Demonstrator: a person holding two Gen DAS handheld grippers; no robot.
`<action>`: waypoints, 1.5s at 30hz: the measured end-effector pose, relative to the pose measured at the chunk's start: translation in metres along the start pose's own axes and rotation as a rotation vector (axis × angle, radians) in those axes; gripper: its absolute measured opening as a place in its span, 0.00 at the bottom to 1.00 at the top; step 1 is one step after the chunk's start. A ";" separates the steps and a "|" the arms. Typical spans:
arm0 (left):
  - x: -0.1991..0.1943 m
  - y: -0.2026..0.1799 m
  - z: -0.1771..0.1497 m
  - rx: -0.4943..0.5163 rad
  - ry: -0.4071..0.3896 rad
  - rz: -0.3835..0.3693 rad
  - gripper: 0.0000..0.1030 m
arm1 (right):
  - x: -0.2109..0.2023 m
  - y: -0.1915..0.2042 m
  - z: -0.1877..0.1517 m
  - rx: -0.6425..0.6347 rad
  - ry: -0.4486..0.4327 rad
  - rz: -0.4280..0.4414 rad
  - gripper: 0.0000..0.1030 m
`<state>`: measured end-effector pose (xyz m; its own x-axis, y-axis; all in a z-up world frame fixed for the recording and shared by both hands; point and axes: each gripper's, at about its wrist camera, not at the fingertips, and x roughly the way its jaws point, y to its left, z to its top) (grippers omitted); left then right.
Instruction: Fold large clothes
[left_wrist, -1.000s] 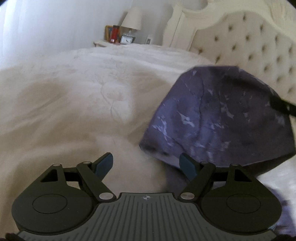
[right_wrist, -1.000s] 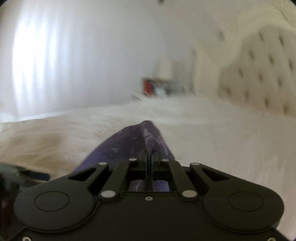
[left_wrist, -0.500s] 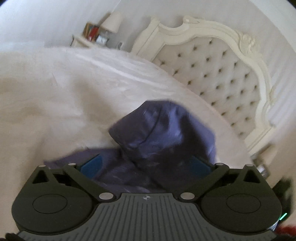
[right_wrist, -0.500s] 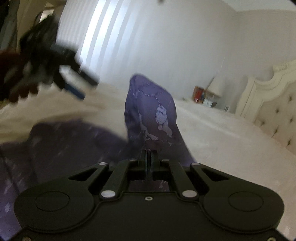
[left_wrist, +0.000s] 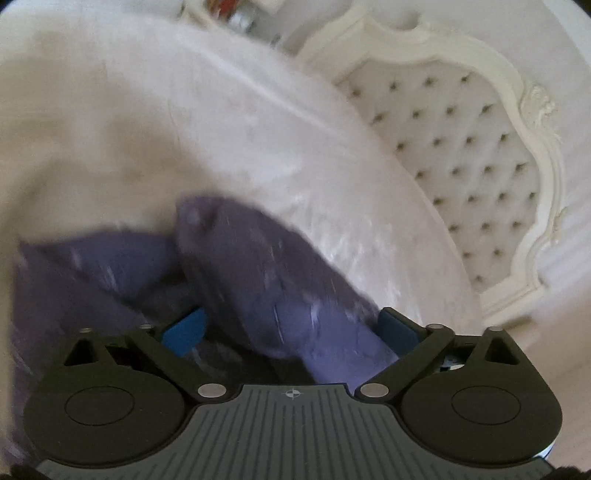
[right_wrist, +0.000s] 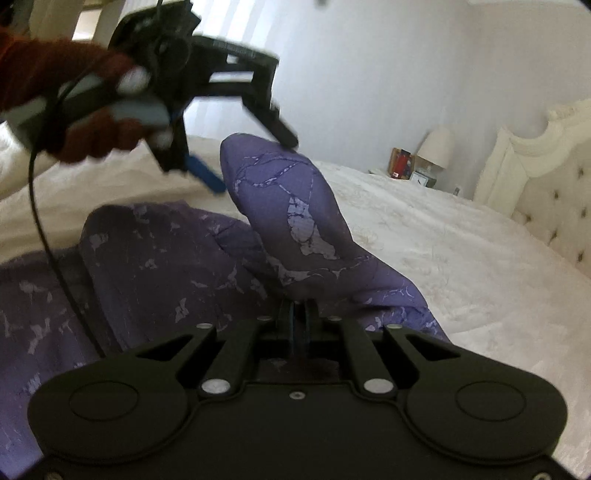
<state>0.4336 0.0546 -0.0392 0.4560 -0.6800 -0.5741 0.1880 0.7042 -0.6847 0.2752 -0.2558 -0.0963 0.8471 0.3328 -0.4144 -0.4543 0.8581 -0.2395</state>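
Purple garment (right_wrist: 295, 221) with the pale marbled print is what both claws are busy with, lying on the cream bedspread (right_wrist: 424, 240) toward the near edge of the bed. Right gripper (right_wrist: 299, 314) has its jaws nearly together, pinched on a fold of the cloth, and they've just been easing apart a touch. From that pinch a tall hump of fabric stands up right in front of the fingers, and the rest of the garment spreads flat off to the left side of the right wrist view.

Left gripper (left_wrist: 291, 330) has its jaws apart, blue pads (left_wrist: 184, 330) either side of a thick roll of the fabric, and I can't see them pressing on it. They've just been closing in from wider, with the cloth between them. In the right wrist view the same gripper (right_wrist: 255, 162) hangs over the top of the hump, one finger about touching its peak, held by a hand (right_wrist: 96, 136) in a rust-red sleeve (right_wrist: 40, 70), with a black cable (right_wrist: 48, 229) trailing down across the cloth.

Further out, the tufted headboard (left_wrist: 461, 155) in its carved white frame runs along the far right edge of the bed. Beyond the far corner sits a nightstand (right_wrist: 384, 171) with a lamp (right_wrist: 436, 146), a small clock (right_wrist: 419, 177) and something red (right_wrist: 402, 164). Left wrist view is pretty blurry.
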 end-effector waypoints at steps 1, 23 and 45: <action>0.005 0.004 -0.001 -0.054 0.022 -0.013 0.46 | -0.001 -0.001 0.000 0.012 0.002 -0.002 0.13; -0.008 -0.016 -0.006 -0.209 -0.069 -0.121 0.04 | 0.068 -0.094 -0.073 1.670 0.000 0.469 0.92; -0.020 -0.007 -0.146 0.569 -0.119 0.146 0.50 | 0.014 -0.074 -0.040 1.090 0.059 0.019 0.82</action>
<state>0.2956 0.0336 -0.0883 0.6002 -0.5637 -0.5675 0.5376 0.8096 -0.2358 0.3100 -0.3305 -0.1192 0.8146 0.3553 -0.4585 0.0465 0.7479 0.6621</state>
